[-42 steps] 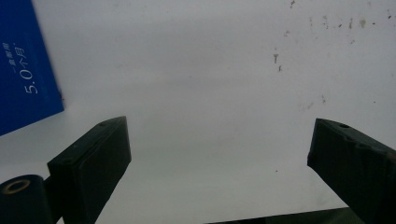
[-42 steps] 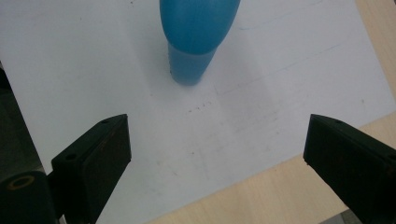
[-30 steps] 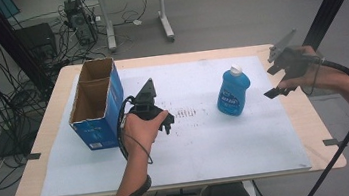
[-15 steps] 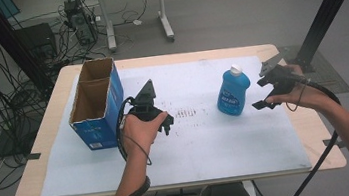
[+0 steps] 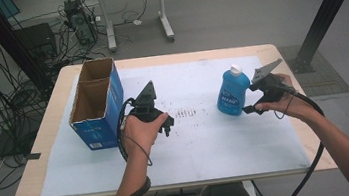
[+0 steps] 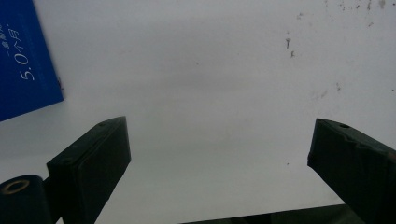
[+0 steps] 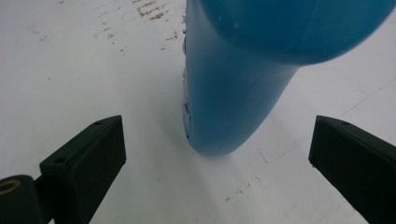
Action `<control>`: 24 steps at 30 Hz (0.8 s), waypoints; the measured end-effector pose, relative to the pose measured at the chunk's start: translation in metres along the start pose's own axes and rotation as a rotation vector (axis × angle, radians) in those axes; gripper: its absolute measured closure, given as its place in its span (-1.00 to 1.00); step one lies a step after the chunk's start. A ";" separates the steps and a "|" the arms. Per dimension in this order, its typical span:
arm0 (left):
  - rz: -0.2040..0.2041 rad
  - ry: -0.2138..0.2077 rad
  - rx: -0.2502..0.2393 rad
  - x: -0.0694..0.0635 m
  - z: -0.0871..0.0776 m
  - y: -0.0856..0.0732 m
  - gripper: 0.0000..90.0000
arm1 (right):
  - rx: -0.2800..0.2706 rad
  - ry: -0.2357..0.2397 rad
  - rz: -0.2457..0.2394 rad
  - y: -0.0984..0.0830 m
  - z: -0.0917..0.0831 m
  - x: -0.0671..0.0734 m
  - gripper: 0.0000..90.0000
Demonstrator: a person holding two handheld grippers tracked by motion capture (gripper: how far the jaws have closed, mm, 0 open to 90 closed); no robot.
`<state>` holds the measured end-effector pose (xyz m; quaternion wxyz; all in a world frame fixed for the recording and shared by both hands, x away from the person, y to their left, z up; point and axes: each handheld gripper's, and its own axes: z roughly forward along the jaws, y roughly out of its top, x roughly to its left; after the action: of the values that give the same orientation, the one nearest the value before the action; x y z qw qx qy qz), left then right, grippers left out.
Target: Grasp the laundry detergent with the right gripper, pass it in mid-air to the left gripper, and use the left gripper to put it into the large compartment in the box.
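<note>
Currently:
Bottle: blue bottle (image 5: 233,94) upright, right of worktop (image 5: 278,52) centre; cap cut off in right gripper view.
Right claw (image 5: 249,100): released, just beside bottle.
Left claw (image 5: 170,125): released, empty; box (image 5: 96,103) corner cropped.

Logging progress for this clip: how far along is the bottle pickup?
Done: nothing moved yet; the blue plastic bottle with a white cap stands upright on the white table cover. In hand: the right gripper sits beside the bottle, jaws open on either side of it, not touching. Left: closing and lifting. The left gripper hangs open near the open blue cardboard box.
</note>
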<state>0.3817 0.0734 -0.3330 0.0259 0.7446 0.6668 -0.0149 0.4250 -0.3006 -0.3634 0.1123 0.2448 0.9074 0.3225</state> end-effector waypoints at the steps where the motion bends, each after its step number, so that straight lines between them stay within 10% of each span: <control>1: 0.001 0.000 0.000 0.000 0.000 0.000 -0.86 | -0.004 -0.001 0.002 -0.001 0.002 0.000 -0.91; 24: 0.006 0.006 0.003 -0.003 0.000 0.000 -0.86 | -0.174 -0.054 0.059 -0.006 0.027 0.005 -0.93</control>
<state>0.3814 0.0706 -0.3332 0.0232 0.7468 0.6645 -0.0136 0.4284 -0.2876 -0.3882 0.1482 0.2695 0.8649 0.3967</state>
